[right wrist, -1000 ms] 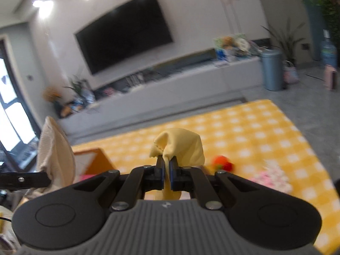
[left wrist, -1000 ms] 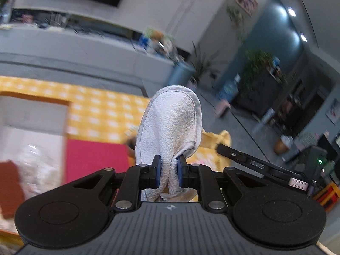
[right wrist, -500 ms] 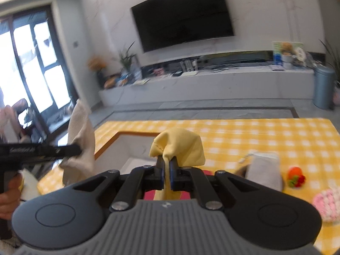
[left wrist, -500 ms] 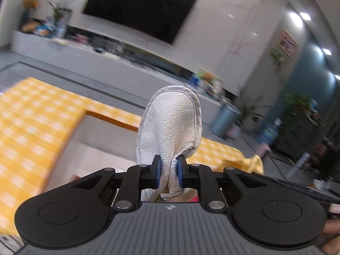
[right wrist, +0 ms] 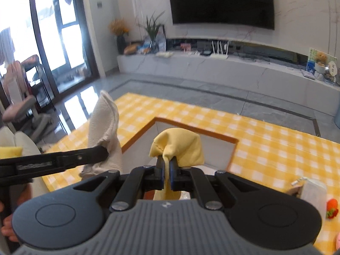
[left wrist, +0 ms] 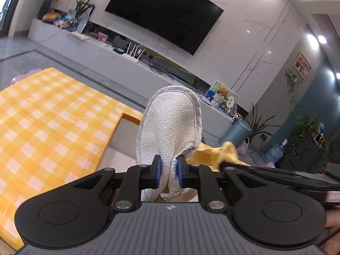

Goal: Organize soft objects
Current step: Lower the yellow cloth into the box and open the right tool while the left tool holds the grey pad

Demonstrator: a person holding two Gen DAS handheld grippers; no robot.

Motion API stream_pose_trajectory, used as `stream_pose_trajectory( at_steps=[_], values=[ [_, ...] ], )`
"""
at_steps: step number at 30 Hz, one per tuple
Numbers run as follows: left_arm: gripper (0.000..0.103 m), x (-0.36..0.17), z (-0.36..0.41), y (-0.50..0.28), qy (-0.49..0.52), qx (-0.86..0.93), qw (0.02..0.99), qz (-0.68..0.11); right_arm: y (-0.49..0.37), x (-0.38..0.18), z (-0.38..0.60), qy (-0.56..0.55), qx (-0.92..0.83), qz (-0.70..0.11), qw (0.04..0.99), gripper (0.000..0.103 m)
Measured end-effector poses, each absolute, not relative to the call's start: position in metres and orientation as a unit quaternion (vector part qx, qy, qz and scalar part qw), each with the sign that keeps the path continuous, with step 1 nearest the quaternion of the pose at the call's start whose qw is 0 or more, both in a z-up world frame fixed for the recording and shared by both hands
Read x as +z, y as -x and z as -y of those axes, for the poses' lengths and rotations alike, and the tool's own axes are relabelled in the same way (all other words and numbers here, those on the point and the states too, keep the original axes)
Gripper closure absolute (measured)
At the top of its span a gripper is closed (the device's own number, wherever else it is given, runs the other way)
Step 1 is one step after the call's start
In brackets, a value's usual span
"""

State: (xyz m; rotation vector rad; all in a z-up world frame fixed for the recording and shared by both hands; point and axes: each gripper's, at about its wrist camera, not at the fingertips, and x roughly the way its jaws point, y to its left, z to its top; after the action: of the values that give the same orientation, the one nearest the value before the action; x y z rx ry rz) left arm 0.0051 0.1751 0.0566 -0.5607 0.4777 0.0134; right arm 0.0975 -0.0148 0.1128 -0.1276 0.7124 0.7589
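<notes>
My left gripper (left wrist: 169,171) is shut on a white textured cloth (left wrist: 170,127) that stands up above its blue pads. That cloth (right wrist: 105,125) and the left gripper (right wrist: 104,154) show at the left of the right wrist view. My right gripper (right wrist: 166,175) is shut on a yellow cloth (right wrist: 180,144). The yellow cloth (left wrist: 214,153) also appears at the right in the left wrist view. Both cloths hang over an open box (right wrist: 218,148) with an orange rim and white inside, set into the yellow checked tabletop (left wrist: 42,116).
On the checked tabletop (right wrist: 265,144) at the right lie a small white pouch (right wrist: 312,193), an orange toy (right wrist: 331,208) and a pink item (right wrist: 337,242) at the frame edge. A hand (right wrist: 6,229) grips the left tool. Beyond the table stands a long TV cabinet (right wrist: 212,68).
Both grippers have swung left across the table with their cloths. The box has come under them, and the pouch and orange toy have slid to the right edge of the right wrist view.
</notes>
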Motion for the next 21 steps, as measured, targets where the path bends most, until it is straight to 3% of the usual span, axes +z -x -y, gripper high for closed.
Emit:
stream_pose_trajectory(
  at_steps=[4,12,17,21],
  values=[
    [0.086,0.052,-0.185,-0.005,0.278,0.020,0.930,-0.239,-0.124,0.085,-0.020,0.089,0.346,-0.390,0.848,0.101],
    [0.086,0.047,-0.187,-0.008,0.285,0.011,0.928,-0.241,-0.175,0.026,-0.059,0.257,0.249,-0.423,0.832,0.101],
    [0.086,0.046,-0.186,-0.012,0.284,0.007,0.927,-0.245,-0.172,-0.002,-0.076,0.383,0.218,-0.381,0.813,0.101],
    [0.086,0.045,-0.188,-0.014,0.283,0.012,0.927,-0.246,-0.180,-0.014,-0.075,0.370,0.223,-0.426,0.795,0.101]
  ],
)
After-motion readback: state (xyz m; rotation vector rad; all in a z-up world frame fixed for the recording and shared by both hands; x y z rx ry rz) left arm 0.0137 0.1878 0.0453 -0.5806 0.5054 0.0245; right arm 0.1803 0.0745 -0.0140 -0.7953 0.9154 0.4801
